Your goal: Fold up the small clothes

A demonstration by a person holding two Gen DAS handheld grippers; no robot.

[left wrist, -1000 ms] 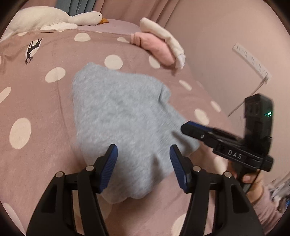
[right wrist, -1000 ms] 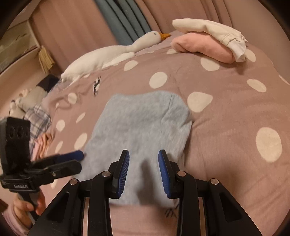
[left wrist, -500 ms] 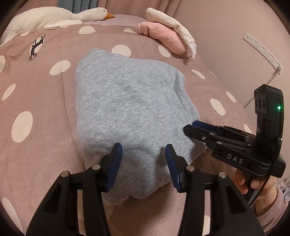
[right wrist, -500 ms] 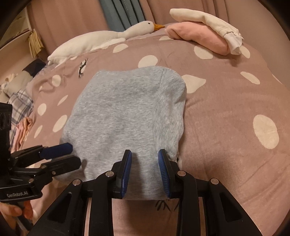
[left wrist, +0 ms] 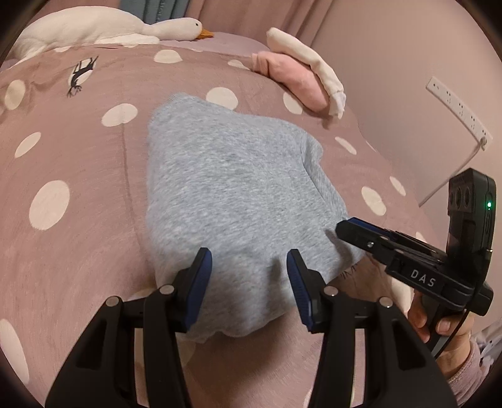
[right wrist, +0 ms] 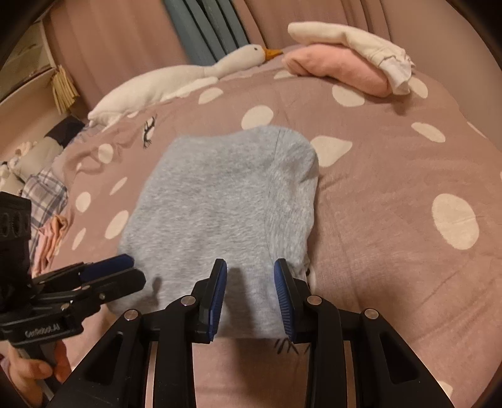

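One grey garment [left wrist: 238, 201] lies folded on polka-dot bedspread [left wrist: 62, 163]; pink curtains [right wrist: 125, 40] behind.

Home bedroom, bed under pink polka-dot duvet [left wrist: 78, 163], plush goose [left wrist: 94, 25] at the far edge, curtains [right wrist: 131, 40] behind, folded clothes stack [right wrist: 345, 59], wall power strip [left wrist: 458, 113].

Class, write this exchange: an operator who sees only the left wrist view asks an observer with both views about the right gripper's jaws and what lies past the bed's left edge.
Operator: I see the right gripper only side-on. Is it open?
Observer: Yes, the right gripper is open; the grey garment shows between its jaws.
Operator: What lies past the bed's left edge?
Observer: A plaid cloth, with pink fabric beside it.
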